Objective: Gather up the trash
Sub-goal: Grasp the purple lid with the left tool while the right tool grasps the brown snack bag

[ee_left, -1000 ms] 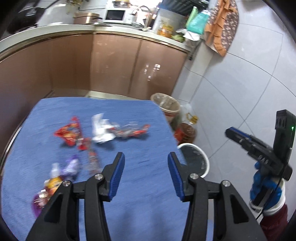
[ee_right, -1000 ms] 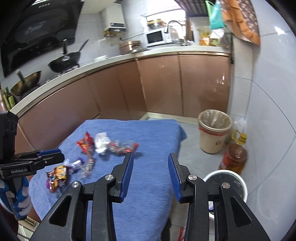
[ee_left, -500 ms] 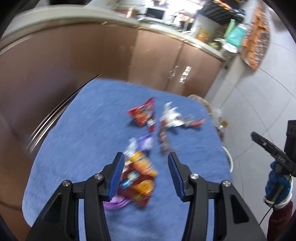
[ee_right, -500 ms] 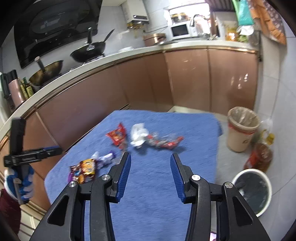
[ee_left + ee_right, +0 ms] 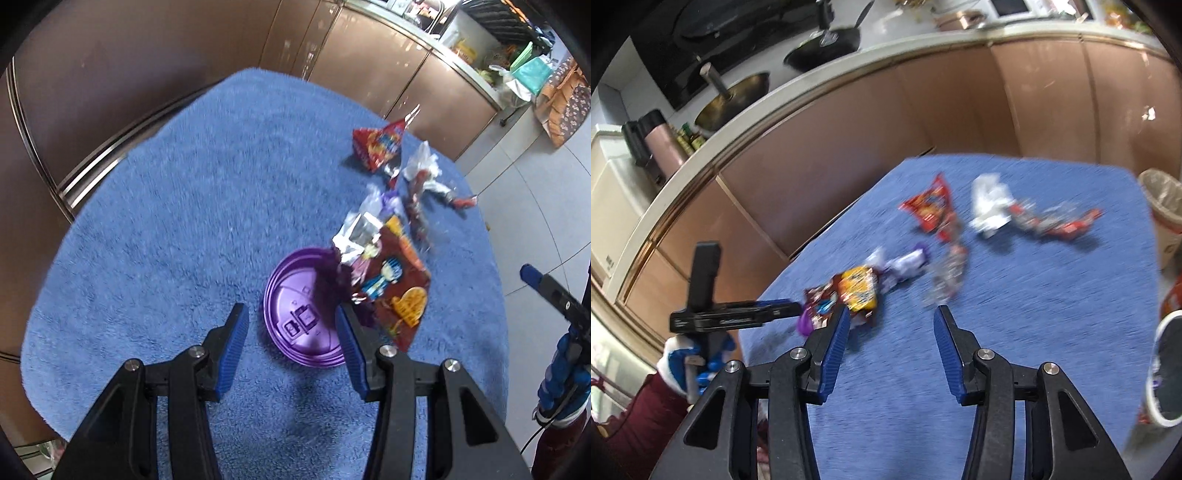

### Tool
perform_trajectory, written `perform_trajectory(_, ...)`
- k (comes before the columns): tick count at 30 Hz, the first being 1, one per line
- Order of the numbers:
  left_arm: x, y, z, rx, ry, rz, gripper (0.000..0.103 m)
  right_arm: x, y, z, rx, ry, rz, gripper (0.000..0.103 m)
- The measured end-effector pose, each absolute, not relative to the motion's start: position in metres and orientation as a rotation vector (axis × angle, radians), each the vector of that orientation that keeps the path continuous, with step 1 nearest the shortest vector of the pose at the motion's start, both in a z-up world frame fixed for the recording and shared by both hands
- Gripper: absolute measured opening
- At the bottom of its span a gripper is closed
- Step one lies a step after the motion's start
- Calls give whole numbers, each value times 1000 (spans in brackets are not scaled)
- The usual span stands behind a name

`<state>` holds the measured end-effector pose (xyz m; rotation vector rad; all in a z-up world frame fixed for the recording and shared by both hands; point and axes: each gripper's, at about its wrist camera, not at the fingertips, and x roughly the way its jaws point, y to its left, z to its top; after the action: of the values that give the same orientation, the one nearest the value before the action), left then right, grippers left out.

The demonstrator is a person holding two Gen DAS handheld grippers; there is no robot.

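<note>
Trash lies on a table under a blue cloth (image 5: 177, 229). My left gripper (image 5: 290, 317) hovers open over a purple plastic lid (image 5: 299, 314), which shows between its fingers, untouched. A dark red snack wrapper (image 5: 395, 291) overlaps the lid's right side. Farther off lie a red snack bag (image 5: 376, 144) and a crumpled white wrapper (image 5: 421, 166). My right gripper (image 5: 891, 317) is over bare cloth, its jaws opening with nothing between them. Ahead of it are the snack wrapper (image 5: 857, 291), a purple wrapper (image 5: 908, 266), the red bag (image 5: 931, 206) and a red-and-clear wrapper (image 5: 1056, 221).
A bin lined with a bag (image 5: 1163, 199) stands past the table's far right corner, and a white bin (image 5: 1167, 373) sits on the floor nearer at the right. Brown kitchen cabinets (image 5: 849, 147) run behind the table. A gloved hand (image 5: 690, 358) holds the left gripper (image 5: 790, 309).
Both grippers have come down closer to the table. The left one swung over to the purple lid and snack wrapper. The right jaws have widened a little.
</note>
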<state>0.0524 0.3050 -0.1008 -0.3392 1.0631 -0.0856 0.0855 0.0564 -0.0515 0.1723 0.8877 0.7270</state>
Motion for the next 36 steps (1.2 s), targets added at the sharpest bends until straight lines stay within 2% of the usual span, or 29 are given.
perform_trajectory(8, 62, 305, -116, -355, 1082, -90, 45, 97, 107, -90, 178, 1008, 830, 47)
perform_trajectory(14, 65, 307, -121, -360, 1087, -97, 36, 107, 133, -106, 185, 1066, 854, 47)
perform_trajectory(19, 70, 308, -123, -348, 1093, -93, 21, 117, 145, -118, 228, 1096, 857, 47)
perform_trajectory(23, 71, 306, -123, -324, 1094, -93, 17, 124, 150, -128, 262, 1122, 852, 46)
perform_trajectory(25, 72, 304, -123, -307, 1093, -80, 11, 126, 150, -131, 276, 1133, 858, 29)
perform_trajectory(26, 72, 304, -123, -301, 1089, -70, 10, 129, 152, -131, 280, 1137, 860, 24)
perform_trajectory(27, 72, 304, -123, -302, 1086, -64, 8, 129, 152, -132, 282, 1135, 858, 14)
perform_trajectory(31, 69, 306, -124, -315, 1079, -42, 5, 126, 154, -127, 265, 1101, 864, 9)
perform_trajectory(36, 64, 305, -121, -320, 1073, -23, 4, 110, 147, -112, 231, 1058, 876, 8)
